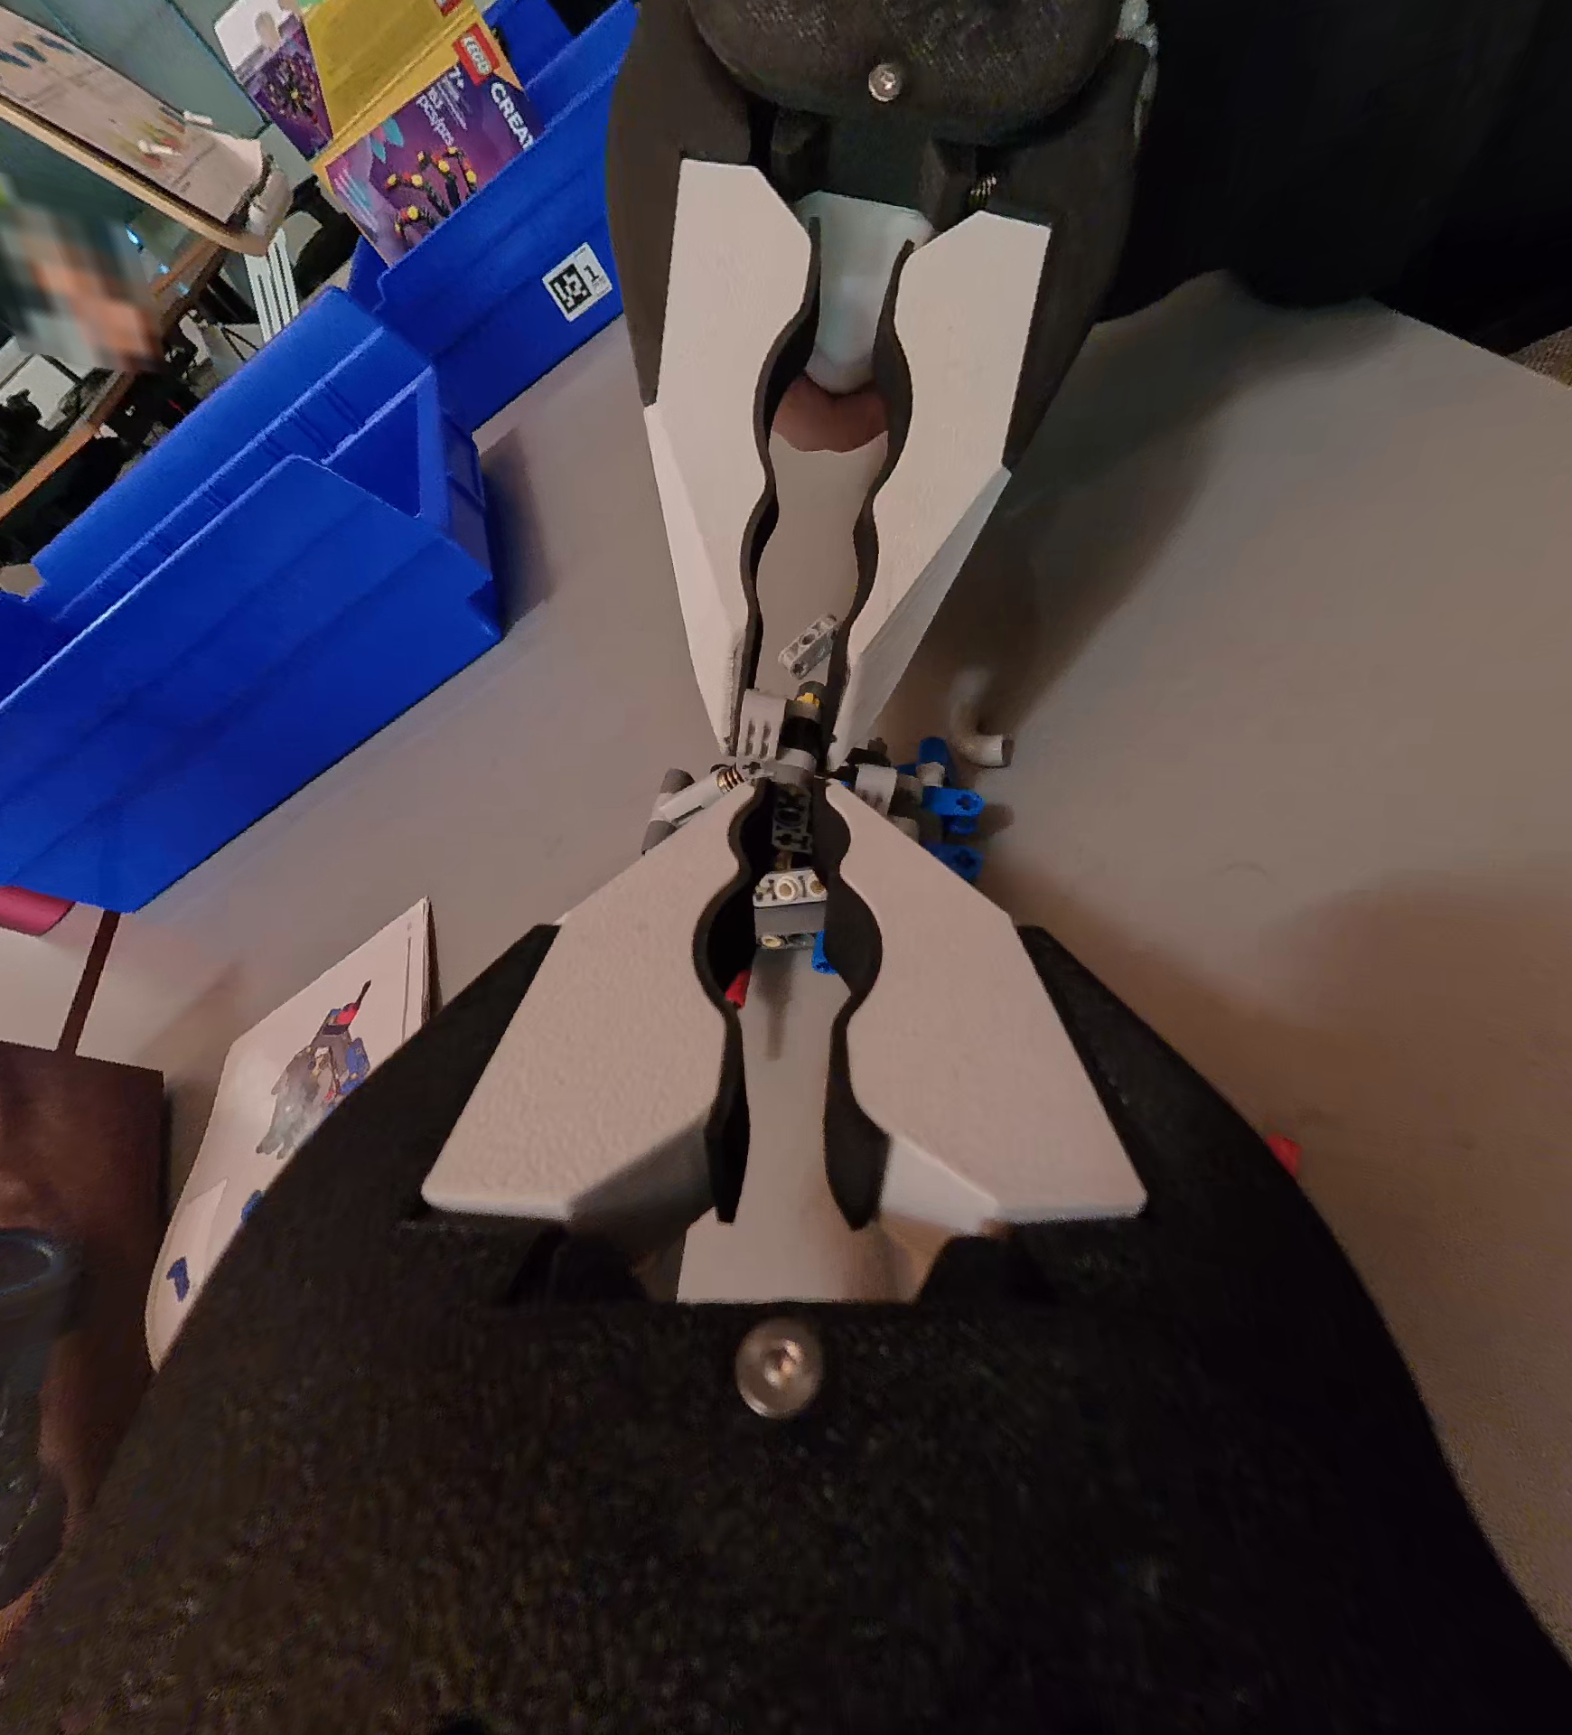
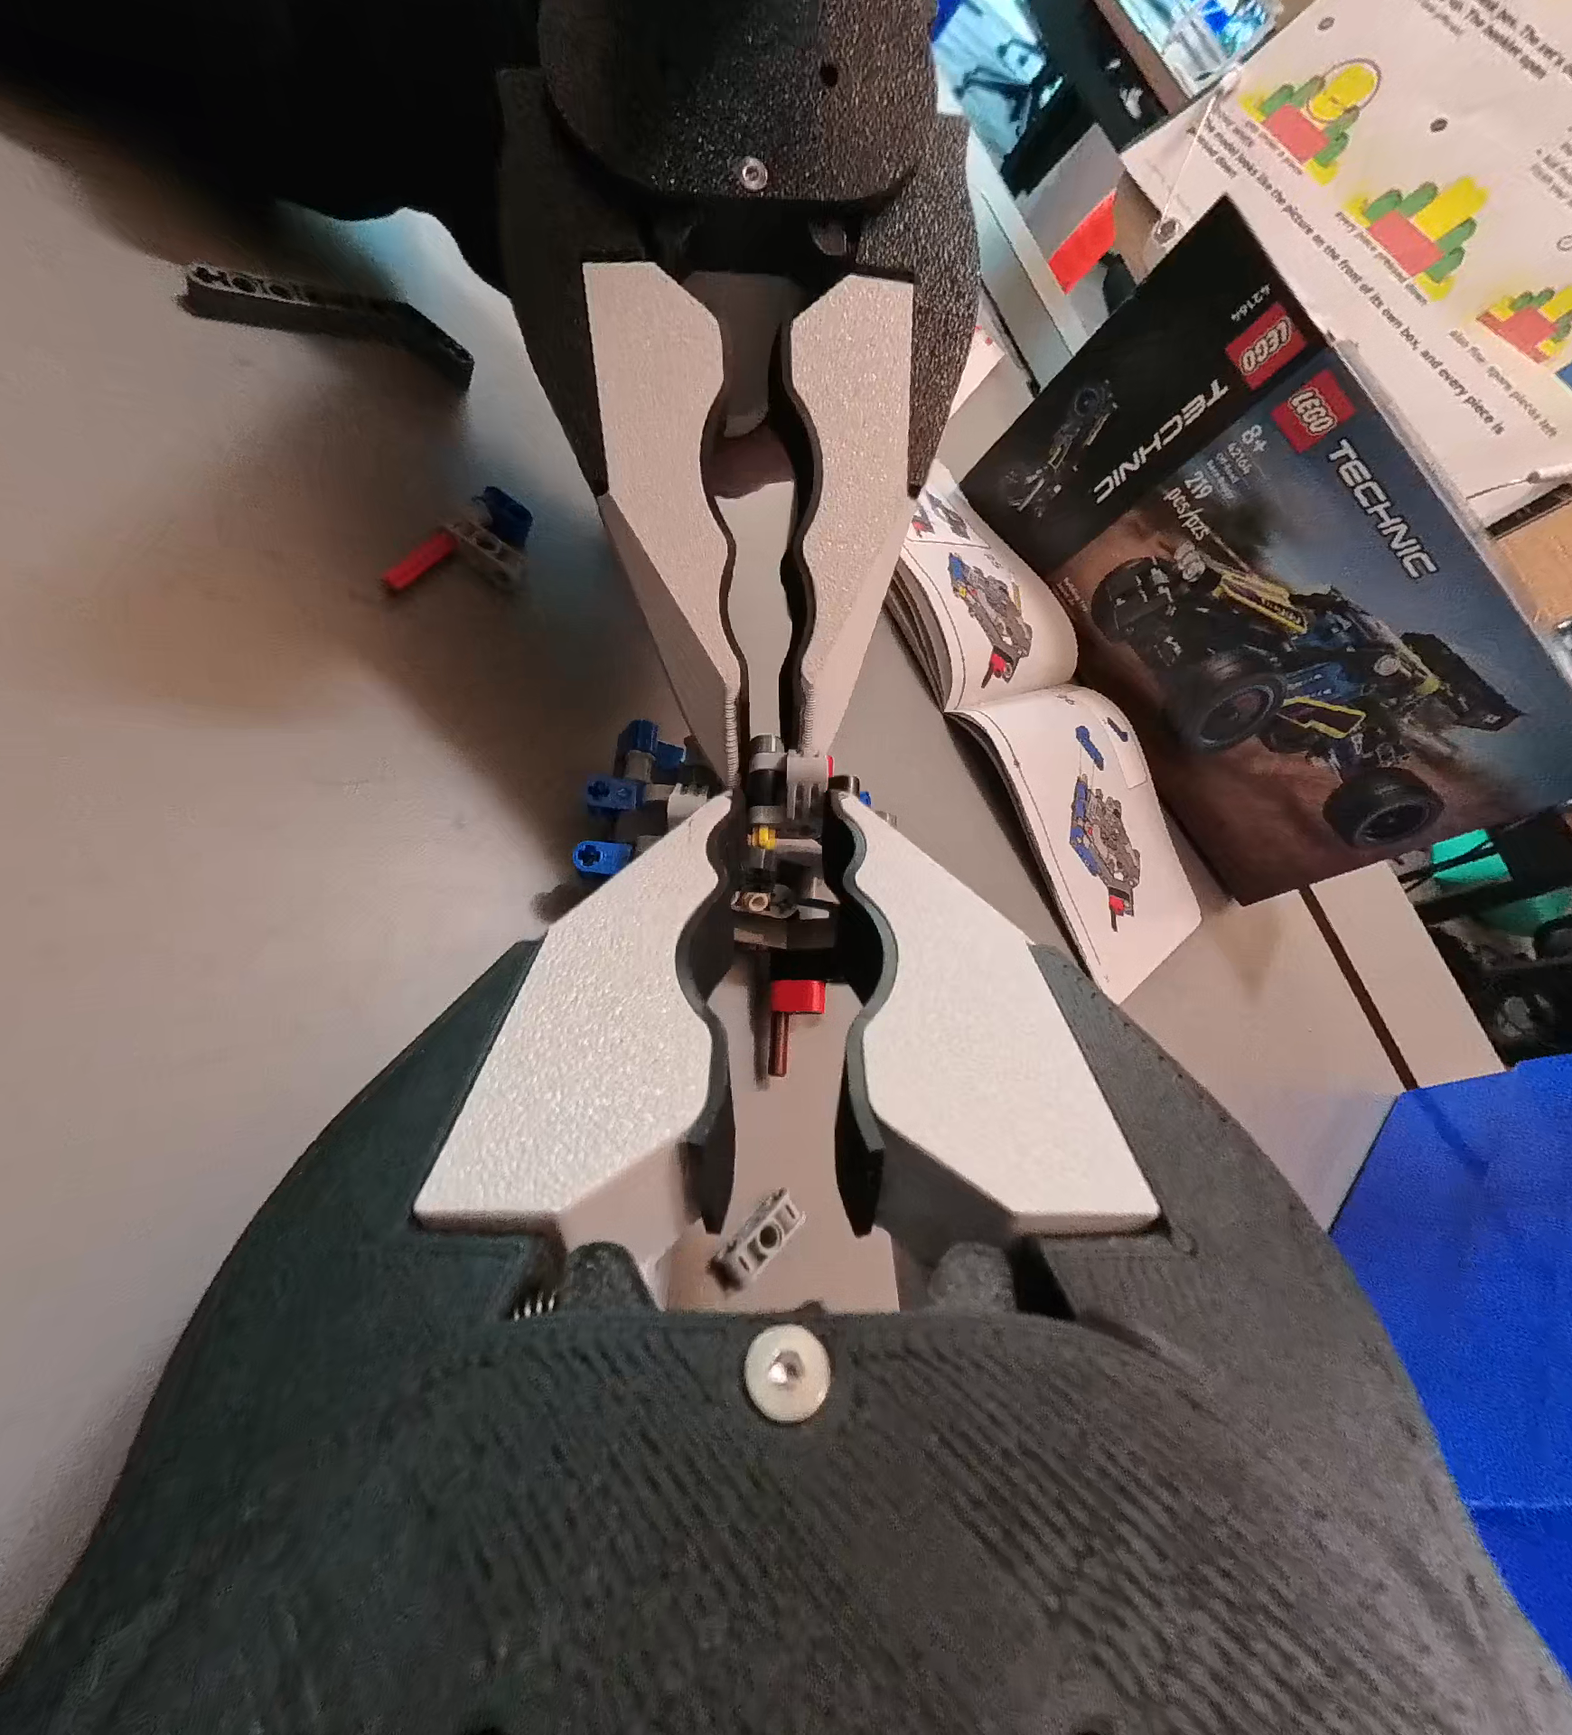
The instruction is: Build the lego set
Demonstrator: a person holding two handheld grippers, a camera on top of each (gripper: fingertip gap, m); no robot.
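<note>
A small toy-brick assembly of grey, black and blue parts [image 1: 895, 784] sits just above the grey table [image 1: 1327, 657], between my two grippers, which face each other tip to tip. My left gripper [image 1: 787, 798] is shut on the assembly's black middle part. My right gripper [image 1: 787, 732] comes from the far side and is shut on its grey and black end. In the right wrist view, my right gripper [image 2: 782, 812] pinches the assembly [image 2: 632, 798] and the left gripper [image 2: 768, 742] pinches it from the other side. A red pin and a dark axle [image 2: 787, 1019] stick out towards the right camera.
Blue bins [image 1: 247, 657] and an open instruction booklet [image 1: 322, 1061] lie to the left. The booklet [image 2: 1092, 826], a toy box [image 2: 1308, 601] and a blue bin [image 2: 1514, 1314] show in the right wrist view. A small grey beam [image 2: 759, 1244], a white tube [image 1: 979, 728] and a long grey beam [image 2: 322, 310] lie loose. My two grippers' fingertips are within a few centimetres of each other.
</note>
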